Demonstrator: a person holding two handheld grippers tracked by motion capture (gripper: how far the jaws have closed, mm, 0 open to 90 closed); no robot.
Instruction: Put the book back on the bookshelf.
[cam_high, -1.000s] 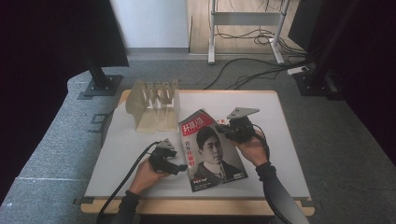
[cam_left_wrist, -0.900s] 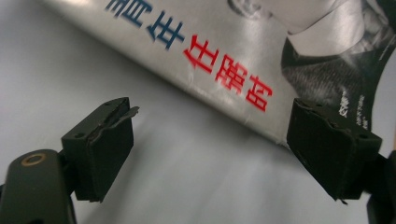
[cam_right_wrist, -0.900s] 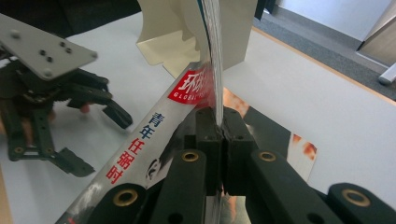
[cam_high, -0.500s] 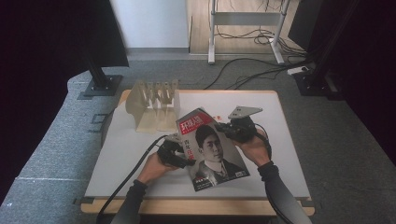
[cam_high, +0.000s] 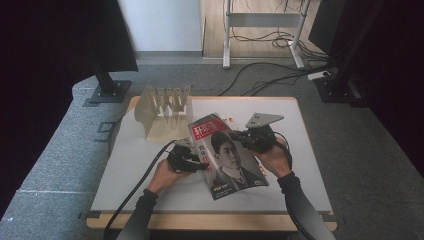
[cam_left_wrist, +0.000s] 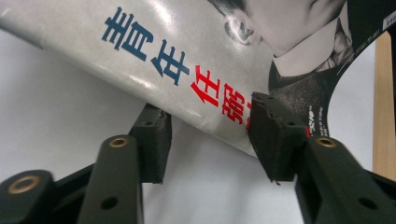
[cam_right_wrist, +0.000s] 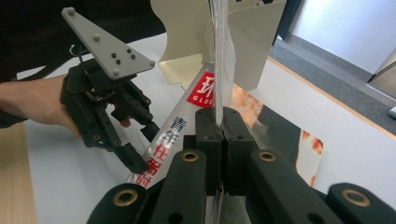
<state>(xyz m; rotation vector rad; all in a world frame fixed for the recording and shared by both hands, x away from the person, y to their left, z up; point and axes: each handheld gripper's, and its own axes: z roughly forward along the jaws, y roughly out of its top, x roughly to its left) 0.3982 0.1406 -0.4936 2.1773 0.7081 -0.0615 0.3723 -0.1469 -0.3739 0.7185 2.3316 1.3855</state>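
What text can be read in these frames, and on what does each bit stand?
"青年" in blue, on the magazine cover.
"任" in red beside it; the next red characters are partly hidden.
"GLO..." white on the red masthead box, cut off.
The masthead characters and small print by the cover's edge are too blurred to read.

One magazine (cam_high: 227, 155) and one slotted rack (cam_high: 164, 112) sit on a single worktop (cam_high: 300, 150). Two hand-held grippers, left (cam_high: 197, 162) and right (cam_high: 239, 136), flank the magazine.

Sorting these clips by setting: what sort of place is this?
Probably a lab or recording studio: a white table on grey carpet, black stand bases either side, and loose cables across the floor.
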